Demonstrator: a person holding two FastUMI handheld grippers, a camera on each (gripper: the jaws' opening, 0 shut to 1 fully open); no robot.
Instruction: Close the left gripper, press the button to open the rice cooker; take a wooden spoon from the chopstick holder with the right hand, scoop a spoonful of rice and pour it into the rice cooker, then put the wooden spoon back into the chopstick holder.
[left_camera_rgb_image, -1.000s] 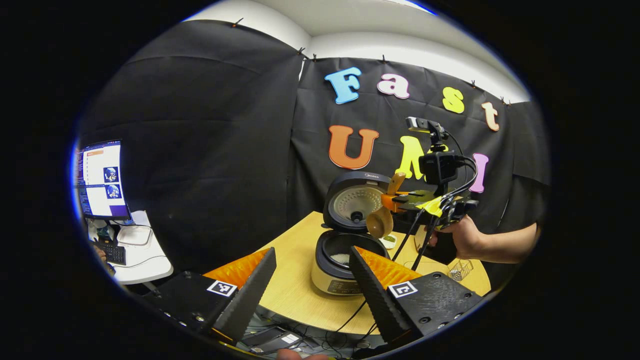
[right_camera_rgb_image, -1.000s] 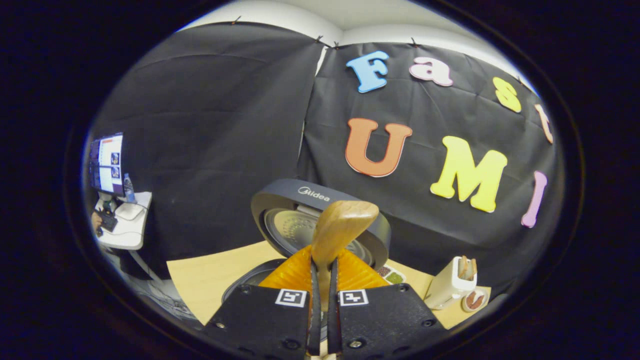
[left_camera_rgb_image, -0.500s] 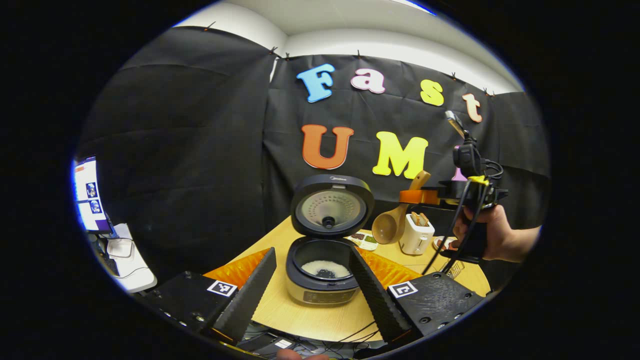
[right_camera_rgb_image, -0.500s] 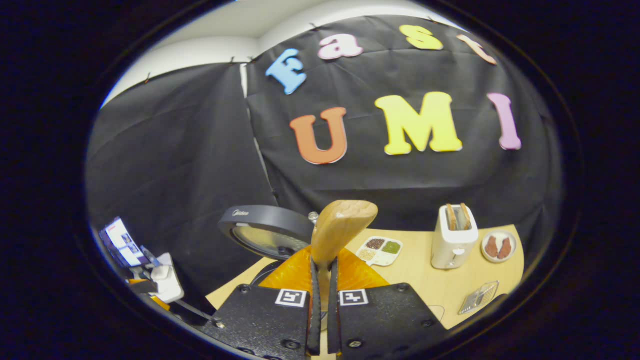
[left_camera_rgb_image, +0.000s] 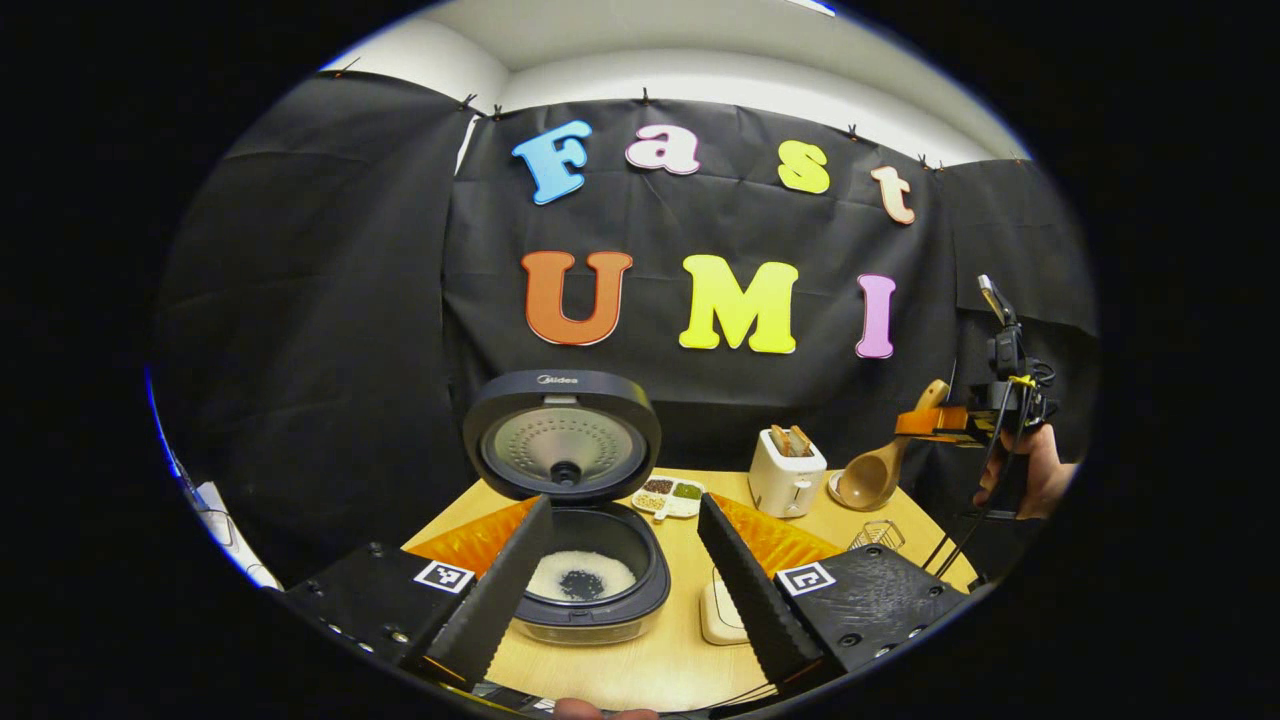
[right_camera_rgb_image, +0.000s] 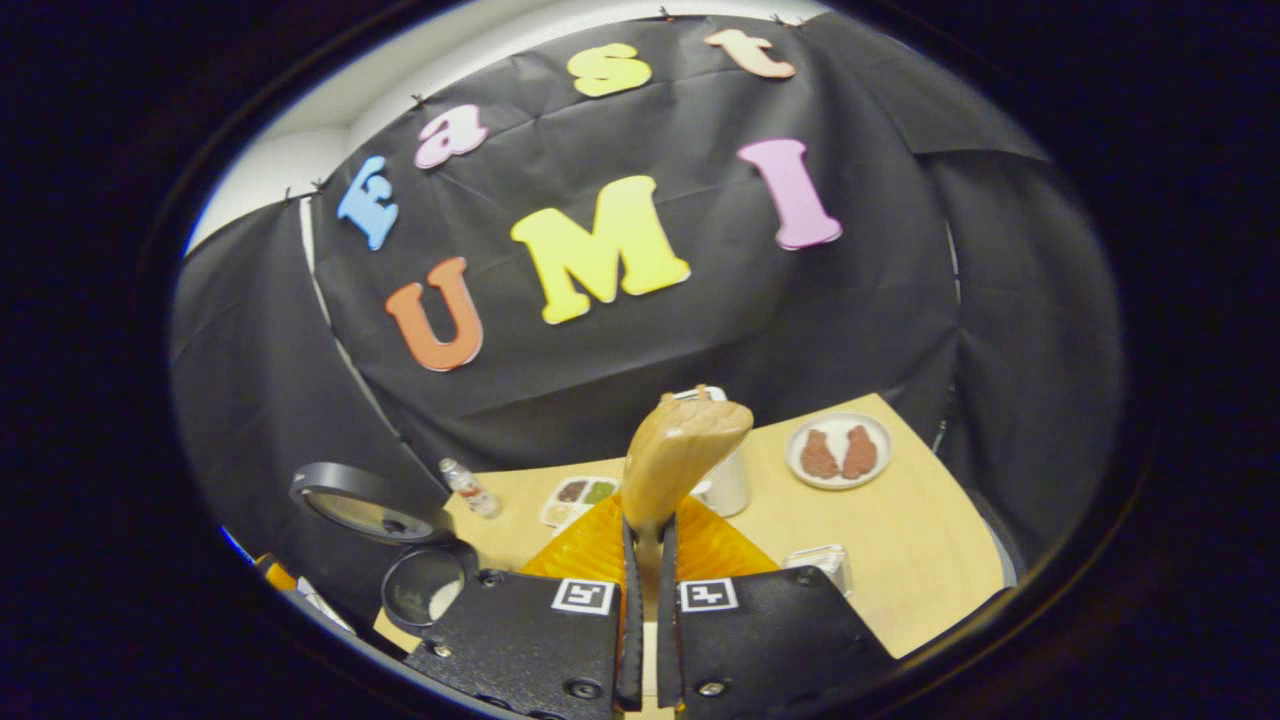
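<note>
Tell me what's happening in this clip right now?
A person works two handheld claws at a wooden table. The rice cooker stands open, lid up, with rice and a dark patch in its pot. The right claw is shut on the wooden spoon, held off to the right above the table near the toaster, its bowl looking empty. The left claw hangs open in front of the cooker, holding nothing.

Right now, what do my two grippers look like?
The left gripper and right gripper each have black, screwed bodies with two square black-and-white marker tags behind the jaws. In the left gripper view, the right gripper carries a black camera on a mast, black cables and a yellow tape strip.
</note>
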